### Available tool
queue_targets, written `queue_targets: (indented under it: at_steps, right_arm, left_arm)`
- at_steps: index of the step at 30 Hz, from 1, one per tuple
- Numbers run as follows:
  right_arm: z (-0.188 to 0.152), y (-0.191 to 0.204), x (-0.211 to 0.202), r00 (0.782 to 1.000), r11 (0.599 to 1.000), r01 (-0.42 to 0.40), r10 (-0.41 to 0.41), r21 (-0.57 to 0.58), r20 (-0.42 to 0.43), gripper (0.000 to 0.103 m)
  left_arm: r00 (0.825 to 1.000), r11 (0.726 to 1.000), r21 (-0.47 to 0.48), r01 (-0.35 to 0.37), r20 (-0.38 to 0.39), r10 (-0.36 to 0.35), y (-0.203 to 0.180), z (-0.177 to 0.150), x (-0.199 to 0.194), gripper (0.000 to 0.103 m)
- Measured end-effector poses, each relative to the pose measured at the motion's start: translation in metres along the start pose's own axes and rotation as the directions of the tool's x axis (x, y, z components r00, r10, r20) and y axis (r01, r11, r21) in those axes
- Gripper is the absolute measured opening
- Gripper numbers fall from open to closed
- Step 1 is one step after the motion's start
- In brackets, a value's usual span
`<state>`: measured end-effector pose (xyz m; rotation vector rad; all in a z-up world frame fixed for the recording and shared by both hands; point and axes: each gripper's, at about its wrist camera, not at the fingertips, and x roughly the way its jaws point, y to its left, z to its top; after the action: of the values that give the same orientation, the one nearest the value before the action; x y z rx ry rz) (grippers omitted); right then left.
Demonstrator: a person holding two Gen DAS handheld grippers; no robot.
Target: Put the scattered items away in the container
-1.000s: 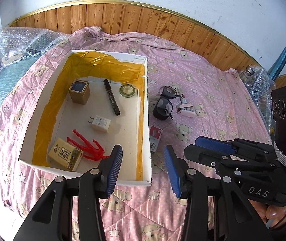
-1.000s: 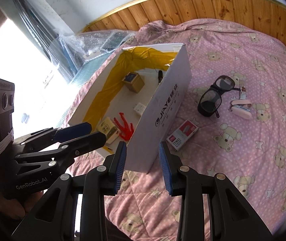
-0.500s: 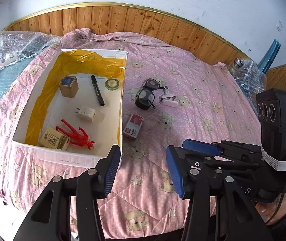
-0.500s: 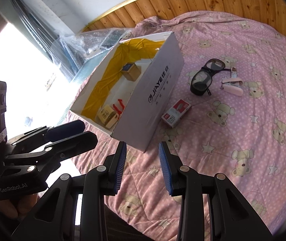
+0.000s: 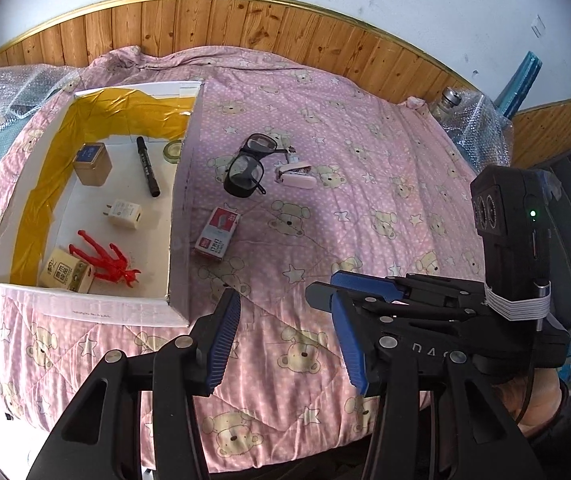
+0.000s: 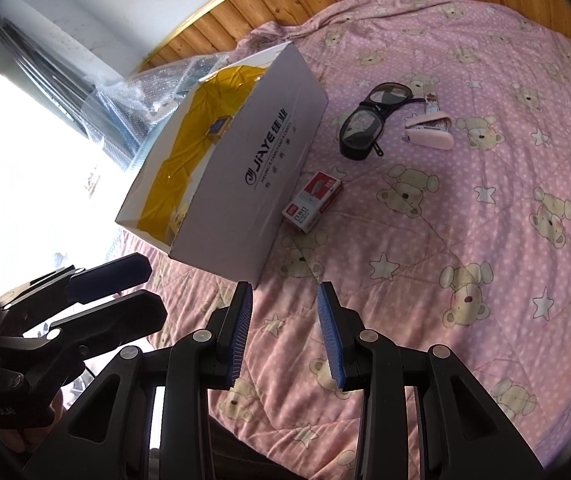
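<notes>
We held both the left tongs (image 5: 285,332) and right tongs (image 6: 285,332) spread and empty above the bed (image 5: 365,208), where glasses (image 5: 247,164), stapler (image 5: 295,170) and staple packet (image 5: 218,233) lay just beside the white box (image 5: 181,200).

I see the white cardboard box (image 5: 85,308) at the left of the left wrist frame, open-topped, its inner walls lined with yellow tape. Inside lie a tan cube (image 5: 92,164), a black marker (image 5: 147,166), a tape roll (image 5: 173,151), a white charger plug (image 5: 125,213), a red figure (image 5: 105,259) and a small yellow carton (image 5: 67,276). Just right of the box lies a red-and-white staple box (image 5: 219,233). Further up, at centre, black glasses (image 5: 247,165) rest beside a pink stapler (image 5: 296,169).
</notes>
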<state>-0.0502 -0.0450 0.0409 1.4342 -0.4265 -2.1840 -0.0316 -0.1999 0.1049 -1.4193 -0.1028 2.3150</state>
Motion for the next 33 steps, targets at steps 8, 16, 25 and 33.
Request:
queue_targets:
  at_steps: [8,16,25,33]
  right_arm:
    - [0.013,-0.013,0.011,1.000,1.000,0.021,-0.021,0.005,-0.018,0.040]
    - [0.030,-0.029,0.024,0.999,0.999,0.037,-0.036,0.022,-0.037,0.045]
    - [0.055,-0.012,0.075,0.991,0.997,0.056,-0.062,-0.054,-0.121,0.053]
    - [0.075,0.003,0.132,0.970,0.954,0.118,-0.170,-0.276,-0.174,0.063]
  left_arm:
    - [0.999,1.000,-0.022,0.006,-0.047,-0.007,-0.001,-0.002,0.023,0.050]
    - [0.997,1.000,-0.024,0.017,-0.073,-0.018,0.003,0.002,0.034,0.050]
    - [0.994,0.995,-0.095,0.032,-0.098,-0.042,0.023,-0.010,0.037,0.050]
    - [0.994,0.989,-0.135,0.051,-0.085,-0.063,0.035,-0.009,0.028,0.050]
